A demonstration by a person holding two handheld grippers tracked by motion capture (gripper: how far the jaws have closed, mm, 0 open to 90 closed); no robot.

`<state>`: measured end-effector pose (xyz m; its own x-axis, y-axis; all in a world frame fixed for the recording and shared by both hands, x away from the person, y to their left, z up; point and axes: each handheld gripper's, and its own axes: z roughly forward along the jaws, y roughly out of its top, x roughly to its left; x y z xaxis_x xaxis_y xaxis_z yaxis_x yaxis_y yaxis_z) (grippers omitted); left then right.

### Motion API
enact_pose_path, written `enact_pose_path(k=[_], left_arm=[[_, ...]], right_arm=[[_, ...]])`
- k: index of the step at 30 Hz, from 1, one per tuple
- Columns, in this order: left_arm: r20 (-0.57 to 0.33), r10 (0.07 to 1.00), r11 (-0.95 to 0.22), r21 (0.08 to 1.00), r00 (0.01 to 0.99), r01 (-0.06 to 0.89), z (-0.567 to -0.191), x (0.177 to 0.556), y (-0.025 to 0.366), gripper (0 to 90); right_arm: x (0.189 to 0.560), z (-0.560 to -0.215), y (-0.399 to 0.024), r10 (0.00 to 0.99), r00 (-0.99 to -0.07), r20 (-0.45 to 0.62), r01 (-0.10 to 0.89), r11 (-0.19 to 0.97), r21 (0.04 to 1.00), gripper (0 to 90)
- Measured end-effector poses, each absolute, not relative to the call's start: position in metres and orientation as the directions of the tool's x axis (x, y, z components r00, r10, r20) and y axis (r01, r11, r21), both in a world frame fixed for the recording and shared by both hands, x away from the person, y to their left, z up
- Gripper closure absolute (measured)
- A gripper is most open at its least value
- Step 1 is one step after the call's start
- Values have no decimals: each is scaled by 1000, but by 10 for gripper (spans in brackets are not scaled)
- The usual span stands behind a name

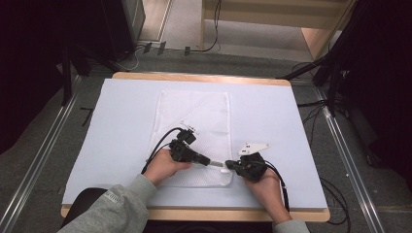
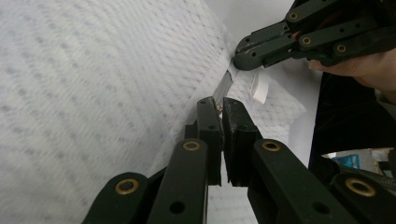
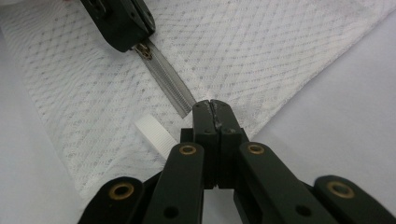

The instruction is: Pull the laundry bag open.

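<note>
Lying flat: a white mesh bag (image 1: 194,136) stretched lengthwise on the pale blue counter (image 1: 121,126), its near end close to the person's edge.
Bag contents: nothing can be made out inside; the mesh lies flat, and the counter shows faintly through it.
Zipper: a grey zipper (image 3: 169,86) runs across the bag's near end, between the two tools.
Left tool: the left tool (image 1: 210,161) points toward the right, its jaws pinched together on the zipper's small metal pull (image 3: 144,50). The jaws look nearly closed around it.
Right tool: the right tool (image 1: 227,165) points toward the left, facing the other one. Its jaws are pressed fully together, clamping the bag's fabric at the end of the zipper (image 3: 189,105).
Tag: a small white ribbed tag (image 3: 153,135) sticks out from the bag's edge, just beside the right tool.
Hands: both hands rest low over the counter's near edge; the left arm wears a grey sleeve (image 1: 116,208).
Surroundings: grey floor and black cables beyond the counter.
</note>
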<state>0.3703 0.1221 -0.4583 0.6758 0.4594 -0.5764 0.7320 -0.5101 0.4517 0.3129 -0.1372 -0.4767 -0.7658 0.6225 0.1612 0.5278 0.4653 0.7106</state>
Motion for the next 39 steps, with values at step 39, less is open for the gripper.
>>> enact_pose_path(k=[39], left_arm=[[-514, 589, -452, 431, 624, 781, -444, 351, 258, 881]], right_arm=[[319, -476, -139, 592, -785, 182, 527, 484, 698, 900]])
